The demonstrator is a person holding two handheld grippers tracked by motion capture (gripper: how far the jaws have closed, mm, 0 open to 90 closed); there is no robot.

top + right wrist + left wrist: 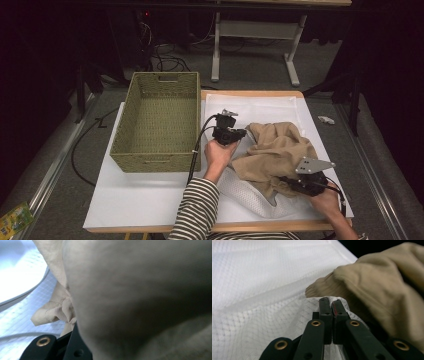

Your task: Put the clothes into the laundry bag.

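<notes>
A tan garment lies crumpled on a white mesh bag at the table's middle right. My left gripper is at the garment's left edge. In the left gripper view it is shut on a raised edge of the mesh bag, with the garment just behind and to the right. My right gripper is at the garment's near edge. In the right gripper view the garment drapes over the jaws and hides their tips. The cloth puckers where it meets them, as if pinched.
An empty woven basket stands at the left, close to my left hand. A white board covers the tabletop. Beyond the table are a bench frame, cables and a dark floor.
</notes>
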